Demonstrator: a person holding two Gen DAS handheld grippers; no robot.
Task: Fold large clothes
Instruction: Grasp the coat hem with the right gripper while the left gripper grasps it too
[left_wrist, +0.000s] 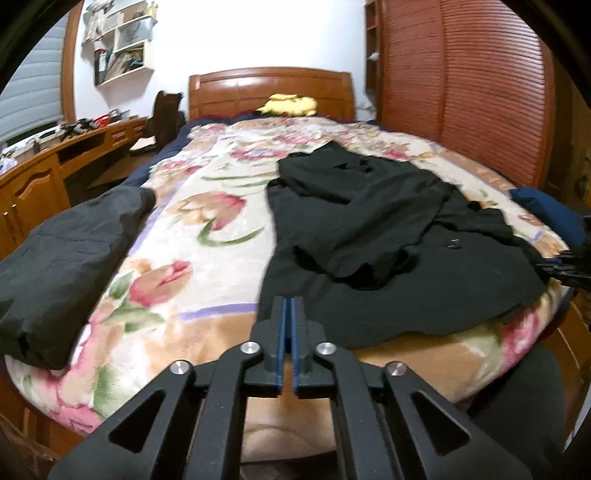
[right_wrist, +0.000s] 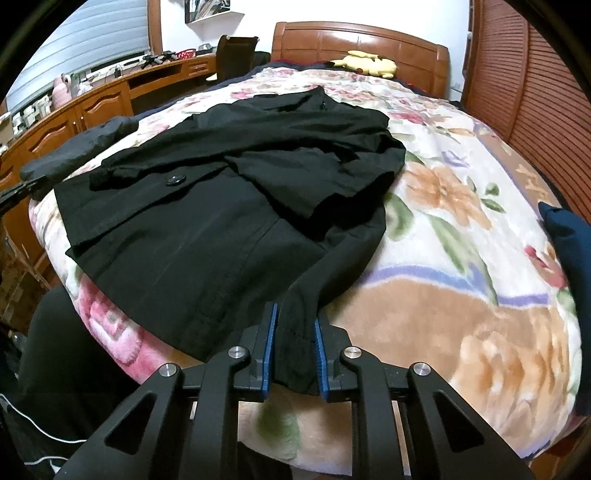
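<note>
Right tongs (right_wrist: 294, 325) astride black coat (right_wrist: 207, 236) hem

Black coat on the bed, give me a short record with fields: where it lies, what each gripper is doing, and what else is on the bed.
garment: black coat, spread on the floral blanket, sleeves folded across its front
right gripper: shut on the coat's hem corner at the bed's near edge
left gripper: shut, at the hem's other corner; grip on cloth unclear
other garment: dark jacket, lying apart from the coat
also on bed: yellow plush toy by the headboard
</note>
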